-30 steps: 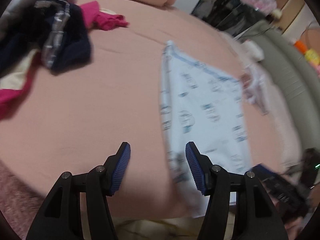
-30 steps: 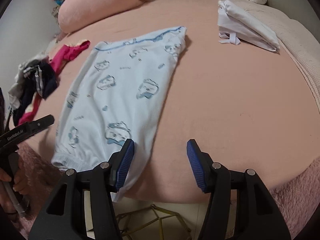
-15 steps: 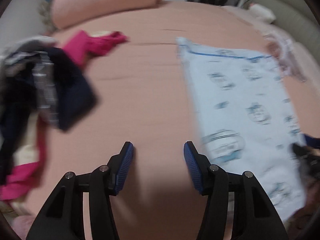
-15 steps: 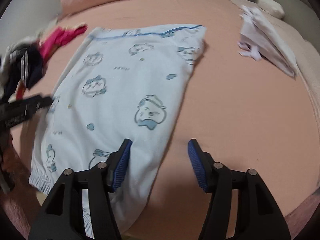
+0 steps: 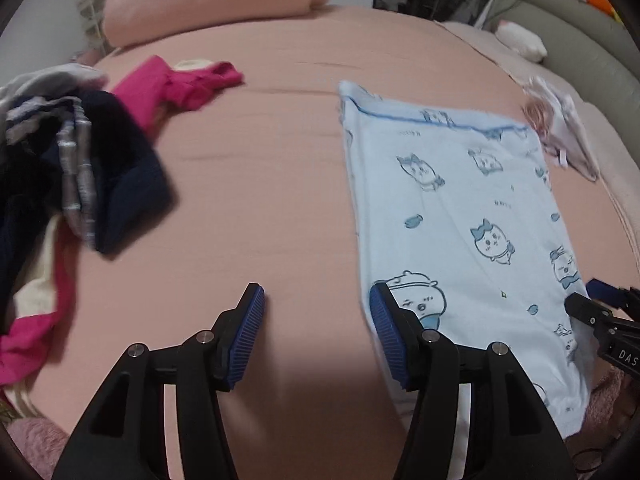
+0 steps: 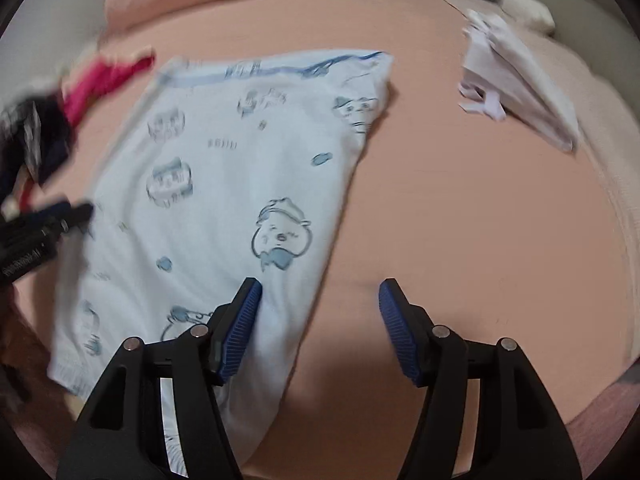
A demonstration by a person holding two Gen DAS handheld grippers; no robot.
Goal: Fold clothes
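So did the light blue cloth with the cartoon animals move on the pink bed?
No. The light blue cartoon-print cloth lies flat in the same spot on the pink bed sheet, the same way from the folded white garment; only the cameras shifted.

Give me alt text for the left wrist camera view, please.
The left gripper hangs open over a pink bed, its right finger above the near edge of a flat light blue cartoon-print garment. A heap of dark and magenta clothes lies left; the right gripper shows at the right edge.
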